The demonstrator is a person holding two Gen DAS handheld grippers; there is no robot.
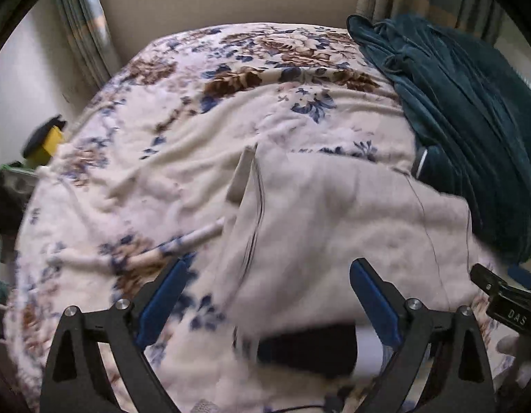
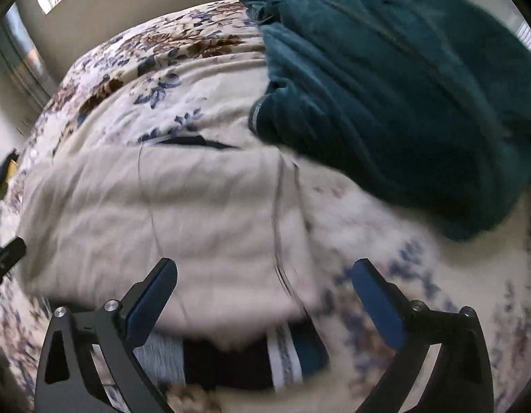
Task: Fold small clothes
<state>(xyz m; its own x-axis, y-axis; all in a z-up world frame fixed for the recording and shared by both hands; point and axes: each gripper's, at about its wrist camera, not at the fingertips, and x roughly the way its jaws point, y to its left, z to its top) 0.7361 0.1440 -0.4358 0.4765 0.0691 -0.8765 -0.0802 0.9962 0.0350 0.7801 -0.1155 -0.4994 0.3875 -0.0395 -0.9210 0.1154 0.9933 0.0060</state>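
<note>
Cloth (image 1: 351,227), cream and plain, lies spread on the floral blanket (image 1: 182,130) that covers the bed, and it is the small garment at the near middle of both views. In the left wrist view its left edge rises in a thin upright fold with a dark line of stitching, while the rest lies flat toward the right. A dark band with white and blue stripes shows just under its near edge, clearer in the right wrist view (image 2: 251,361); whether that band belongs to the same garment I cannot tell. Left gripper (image 1: 268,296) has its jaws spread wide with nothing between them, the blue pads apart above the cloth's near edge. Right gripper (image 2: 265,296) is likewise wide and empty, its left finger over the cloth (image 2: 155,220) and its right finger over bare blanket (image 2: 385,227) beside it. Part of the right tool shows at the right edge of the left view. A teal fleece (image 1: 465,120) is heaped on the far right of the bed, just beside the cloth's far right corner. A yellow object (image 1: 46,143) sits off the bed's left edge. Curtains (image 1: 83,31) hang against the far wall. Both views are blurred.
</note>
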